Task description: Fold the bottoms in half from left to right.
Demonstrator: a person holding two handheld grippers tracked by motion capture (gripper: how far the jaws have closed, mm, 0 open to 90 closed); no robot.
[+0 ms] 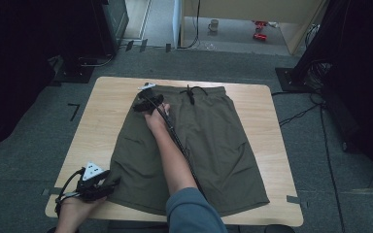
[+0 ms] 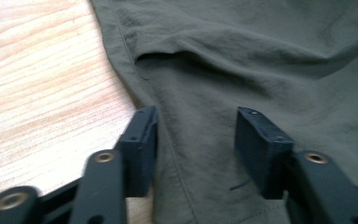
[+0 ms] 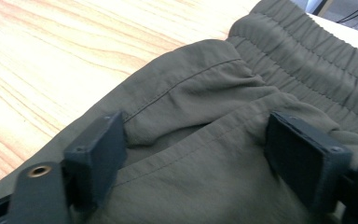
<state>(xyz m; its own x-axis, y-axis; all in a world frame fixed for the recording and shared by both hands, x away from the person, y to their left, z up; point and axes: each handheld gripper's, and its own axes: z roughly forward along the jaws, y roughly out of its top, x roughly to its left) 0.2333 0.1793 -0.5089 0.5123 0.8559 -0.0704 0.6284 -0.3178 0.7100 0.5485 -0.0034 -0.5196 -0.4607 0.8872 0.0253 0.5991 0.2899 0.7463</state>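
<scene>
Shorts (image 1: 209,145): one pair, olive-green, thin woven fabric with a slight sheen. Laid flat on the table (image 1: 102,111), waistband toward the far edge, both legs spread toward the near edge; the hems reach close to that edge. Elastic waistband (image 3: 307,51), gathered in fine vertical ribs, with a dark drawstring (image 1: 191,92) tied at its middle. Side seam topstitched in matching thread. A slanted side pocket gapes slightly open below the waistband, seen in the right gripper view, and a pocket mouth on the leg panel shows as a dark slit in the left gripper view. Light creasing across both legs; surface otherwise smooth.

Right gripper (image 3: 196,154): reached across the shorts to the far left corner of the waistband, jaws standing wide apart and straddling the pocket opening, with fabric between them but not pinched. A black cable trails back along the forearm; blue sleeve at the elbow.

Left gripper (image 2: 196,144): at the near left hem of the shorts, beside the table's near left corner. Jaws partly apart over the leg's side seam, cloth lying between them, unclamped.

Table: light wood grain, rounded corners, tape marks at its near corners. Grey carpet floor (image 1: 39,145) around it.
</scene>
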